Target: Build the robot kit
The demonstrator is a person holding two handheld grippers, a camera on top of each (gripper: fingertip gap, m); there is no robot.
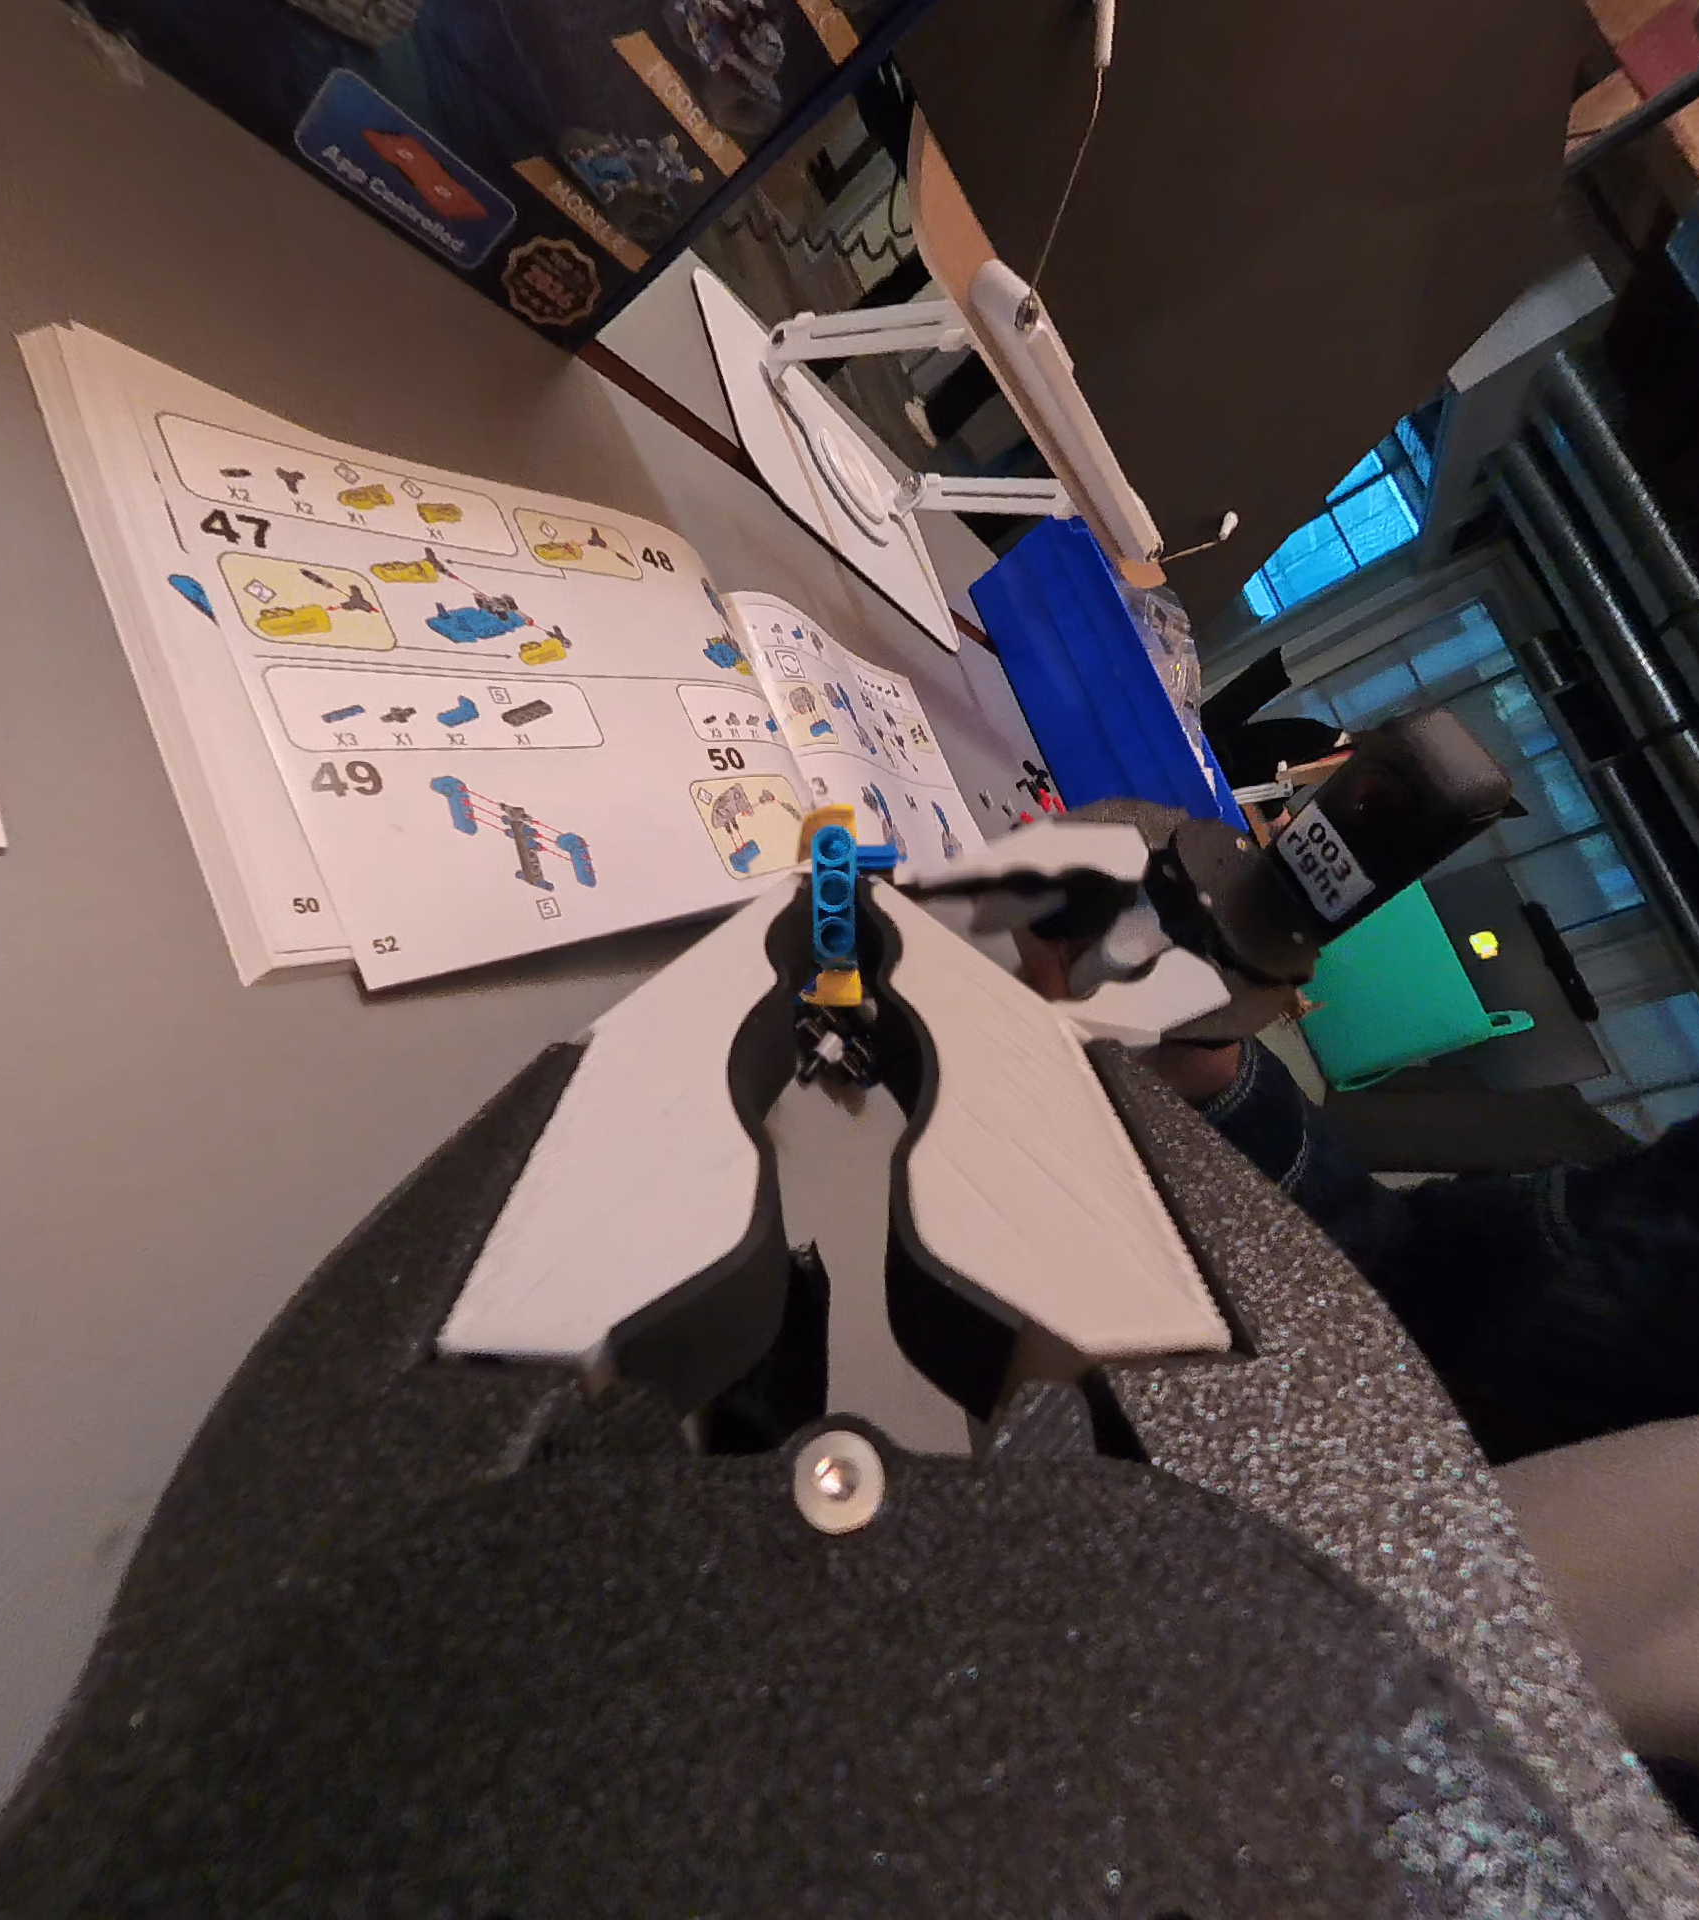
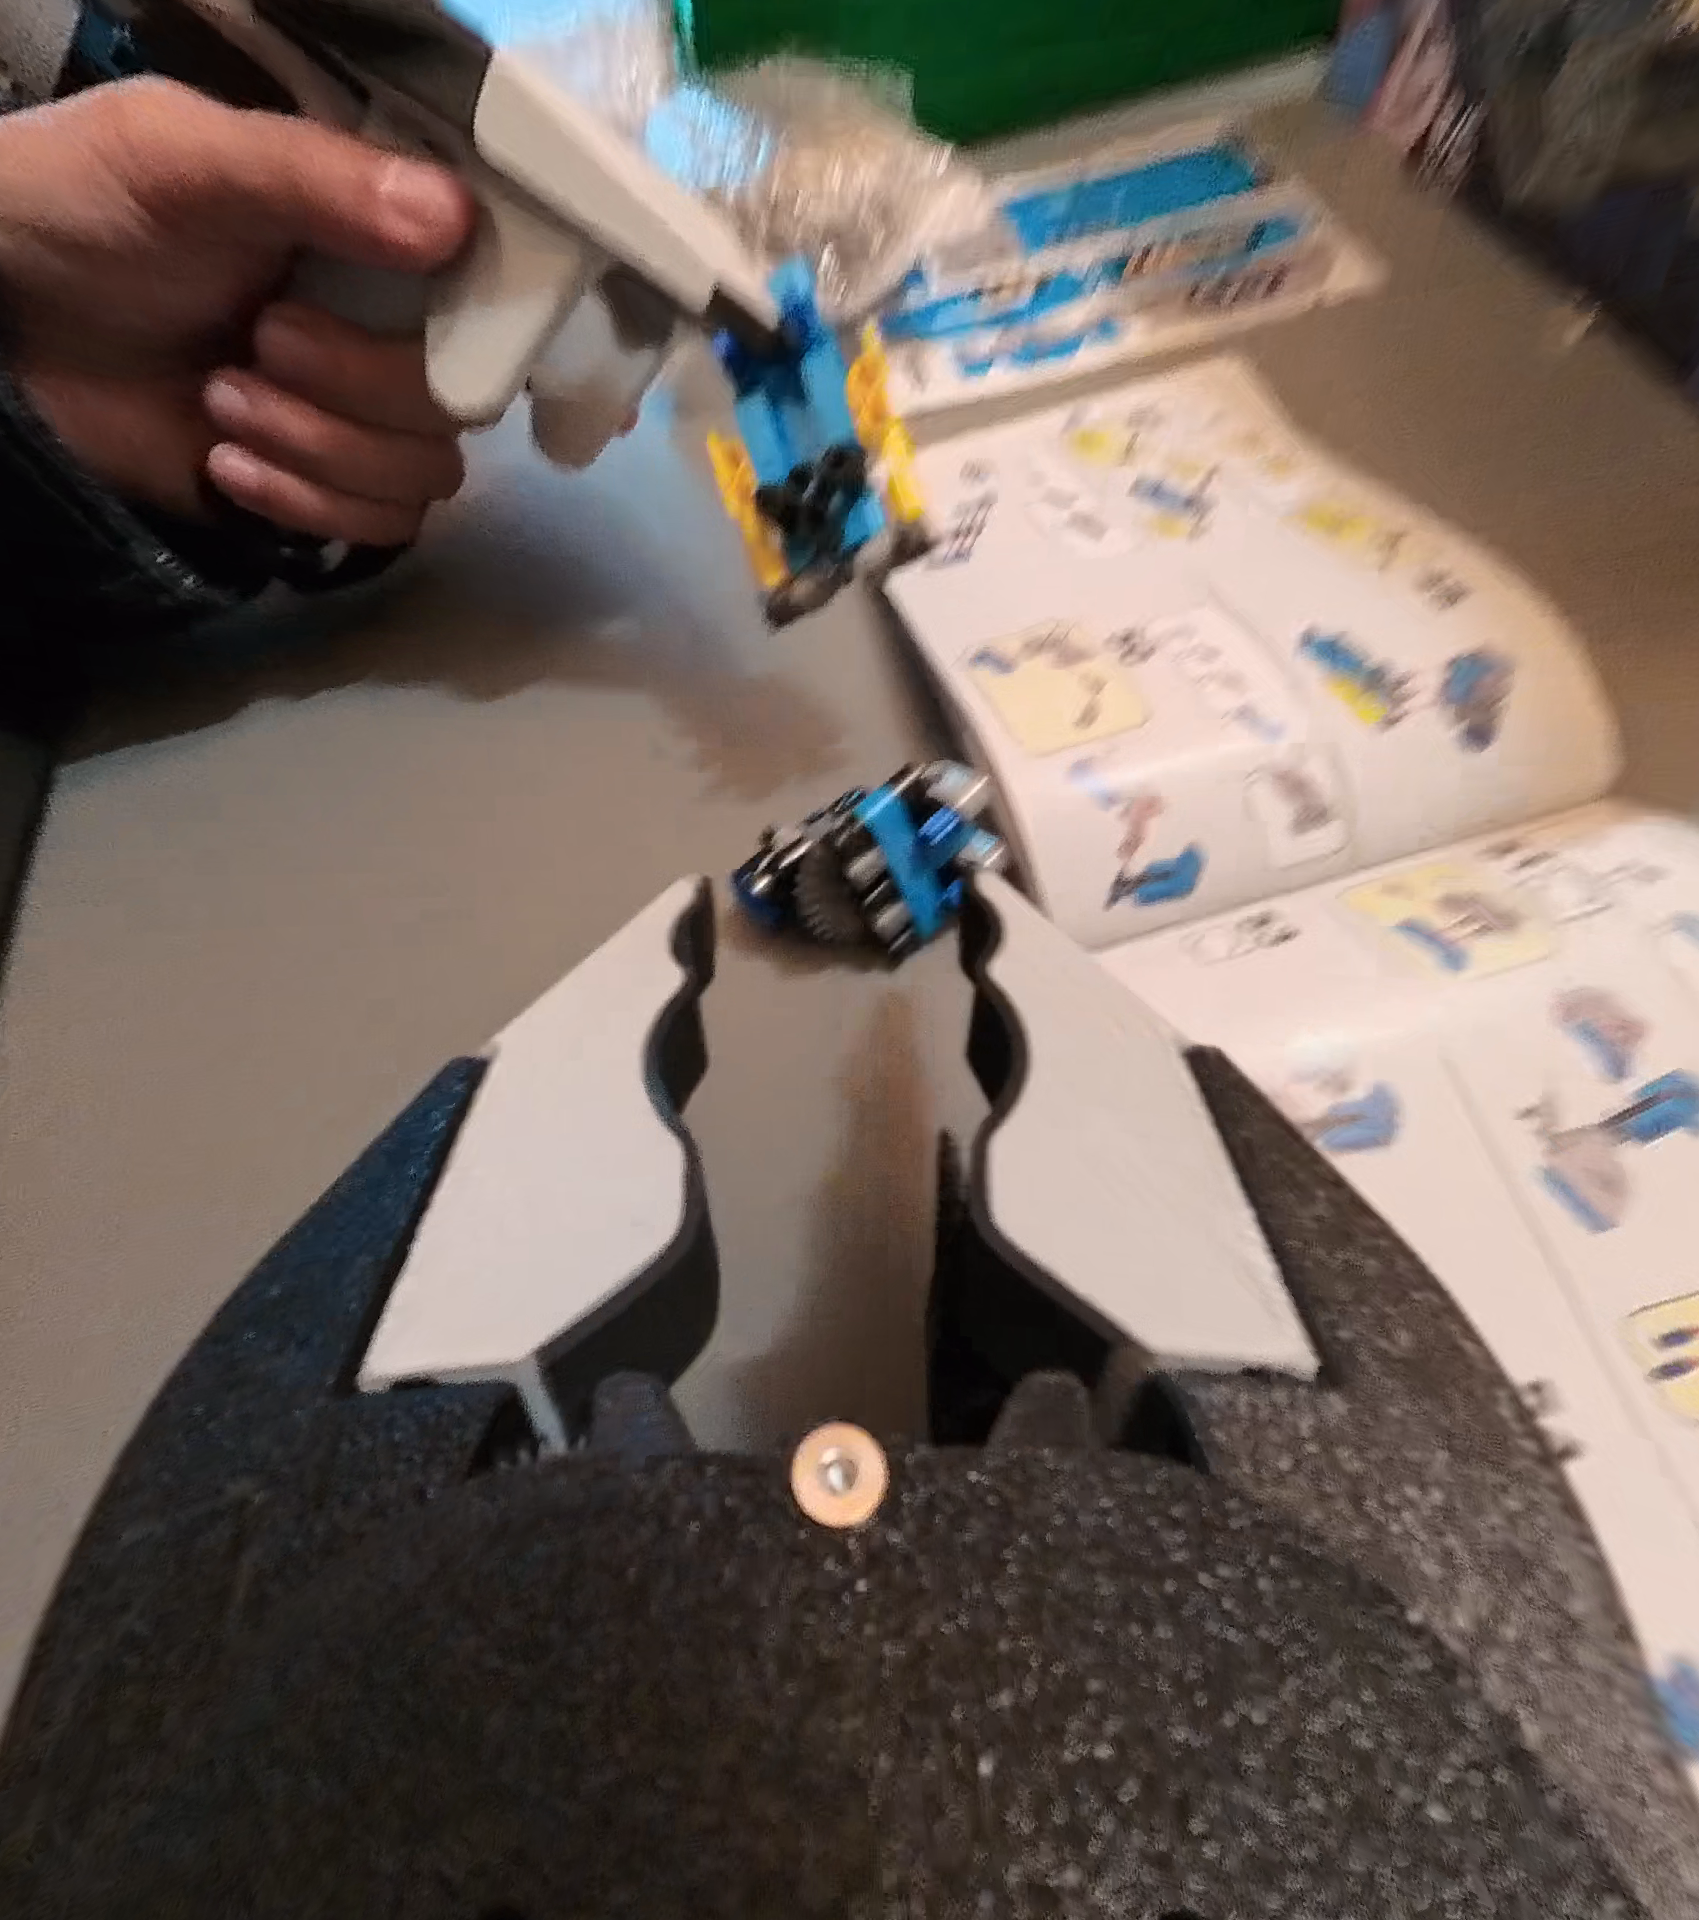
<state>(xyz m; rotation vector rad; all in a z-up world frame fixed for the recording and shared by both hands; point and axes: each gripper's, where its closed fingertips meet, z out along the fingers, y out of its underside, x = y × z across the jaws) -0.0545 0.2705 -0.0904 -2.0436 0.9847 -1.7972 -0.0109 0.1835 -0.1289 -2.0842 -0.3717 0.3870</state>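
Left gripper (image 1: 840, 914): pale ridged fingers on a grainy black body, pinched tight on a blue, yellow and black brick model (image 1: 834, 904) at frame centre in the left wrist view; its holed blue beam stands upright along the finger gap.

Same model, right wrist view (image 2: 809, 447): upper centre, hanging from the left gripper's tip, long axis running down the frame, yellow pieces on both flanks; a person's hand (image 2: 201, 301) grips the handle at upper left.

Right gripper (image 2: 840, 925): fingers spread wide, holding nothing, tips flanking a small blue-and-black gear assembly (image 2: 866, 873) on the grey table (image 2: 305, 935); contact cannot be judged through the blur. The assembly's blue beam slants from upper left to lower right.

Instruction booklet (image 1: 471, 675): open, glossy white pages curling at the spine, left of centre in the left wrist view, right half of the right wrist view.

Blue bin (image 1: 1084, 665): ribbed plastic, right of centre in the left wrist view.
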